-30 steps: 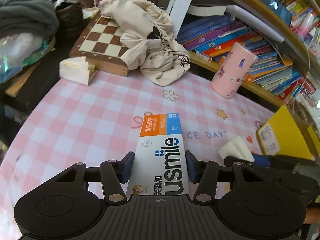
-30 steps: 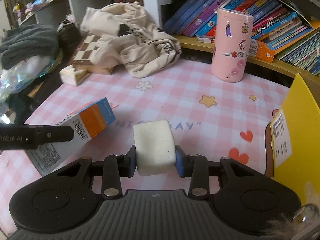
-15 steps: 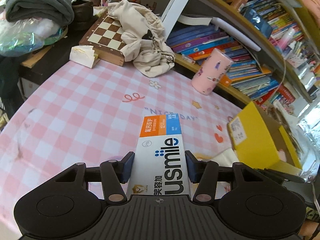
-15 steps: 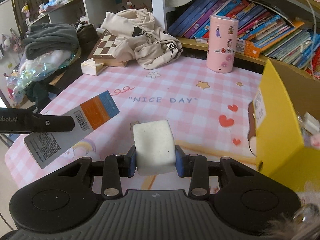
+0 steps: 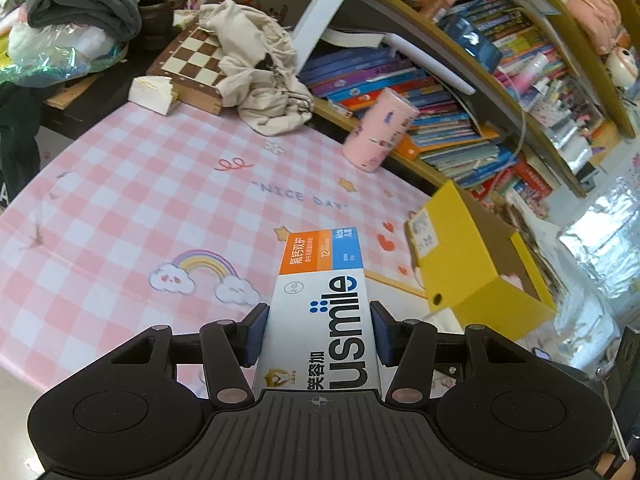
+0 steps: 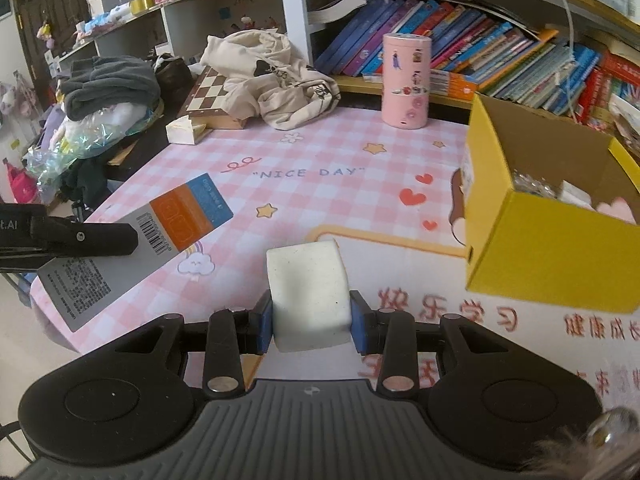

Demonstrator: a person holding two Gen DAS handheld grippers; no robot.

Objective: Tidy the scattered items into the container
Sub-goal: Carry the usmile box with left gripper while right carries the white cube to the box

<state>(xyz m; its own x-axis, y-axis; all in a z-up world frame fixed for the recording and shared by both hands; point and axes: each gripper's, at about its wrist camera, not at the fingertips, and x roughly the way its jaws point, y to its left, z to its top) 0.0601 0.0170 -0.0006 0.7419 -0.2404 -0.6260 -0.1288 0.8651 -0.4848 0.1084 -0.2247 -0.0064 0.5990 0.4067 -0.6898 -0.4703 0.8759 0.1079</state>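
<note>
My left gripper point(image 5: 318, 332) is shut on a white, orange and blue usmile toothpaste box point(image 5: 324, 300), held above the pink checked table. The box also shows at the left of the right wrist view point(image 6: 132, 240). My right gripper point(image 6: 310, 320) is shut on a white foam block point(image 6: 308, 292), held above the table. The open yellow cardboard box point(image 6: 552, 248) stands to the right with several items inside; in the left wrist view it point(image 5: 476, 272) is ahead and to the right of the toothpaste box.
A pink sticker-covered canister point(image 6: 406, 80) stands at the table's back edge by low shelves of books point(image 6: 500, 56). A chessboard point(image 6: 208, 92) under a beige garment point(image 6: 272, 72) and a small white box point(image 6: 186, 130) lie at the back left.
Both grippers have risen and pulled back from the table, still holding their items. The yellow box has come fully into view, with its open top visible from the right wrist.
</note>
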